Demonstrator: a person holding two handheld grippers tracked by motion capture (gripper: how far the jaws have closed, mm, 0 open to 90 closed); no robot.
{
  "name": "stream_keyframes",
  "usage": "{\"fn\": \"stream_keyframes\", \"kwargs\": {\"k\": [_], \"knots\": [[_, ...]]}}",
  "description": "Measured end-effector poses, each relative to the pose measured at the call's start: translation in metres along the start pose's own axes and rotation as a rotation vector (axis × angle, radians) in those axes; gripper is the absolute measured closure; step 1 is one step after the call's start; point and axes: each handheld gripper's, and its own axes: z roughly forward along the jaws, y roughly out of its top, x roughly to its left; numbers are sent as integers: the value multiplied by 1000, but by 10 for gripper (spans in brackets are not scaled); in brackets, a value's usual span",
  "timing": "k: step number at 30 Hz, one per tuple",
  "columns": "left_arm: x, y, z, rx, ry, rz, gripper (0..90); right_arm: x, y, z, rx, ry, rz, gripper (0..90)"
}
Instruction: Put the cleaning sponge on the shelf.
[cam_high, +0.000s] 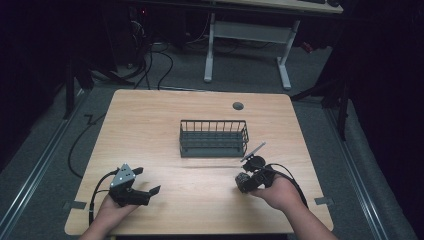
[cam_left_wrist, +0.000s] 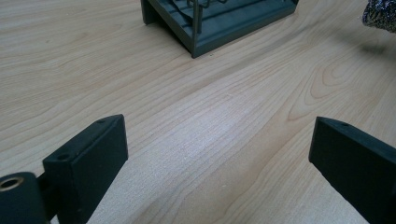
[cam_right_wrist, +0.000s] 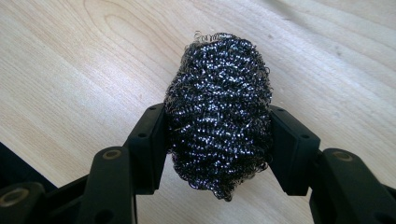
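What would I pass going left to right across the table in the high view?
Left gripper, jaws open → dark wire basket → steel wool scrubber clamped in the right gripper.

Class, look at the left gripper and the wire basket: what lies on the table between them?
Nothing: bare wood runs from the open left gripper to the wire basket, as the left gripper view shows.
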Motion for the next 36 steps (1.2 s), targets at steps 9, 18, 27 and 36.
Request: {"fn": "stream_keyframes", "kwargs": {"k": [9, 18, 27, 36], "knots": [[0, 0, 0, -1, 0, 0, 53, -7, 6, -17, -19, -11, 13, 446], [-1, 0, 0, 1, -3, -2, 53, -18, 13, -32, -30, -5, 33, 446], [-1, 0, 0, 1, -9, 1, 54, -28, 26, -49, -35, -25, 52, 446], [0, 0, 0, -2, -10, -3, 54, -33, 43, -63, -53, -20, 69, 446]]}}
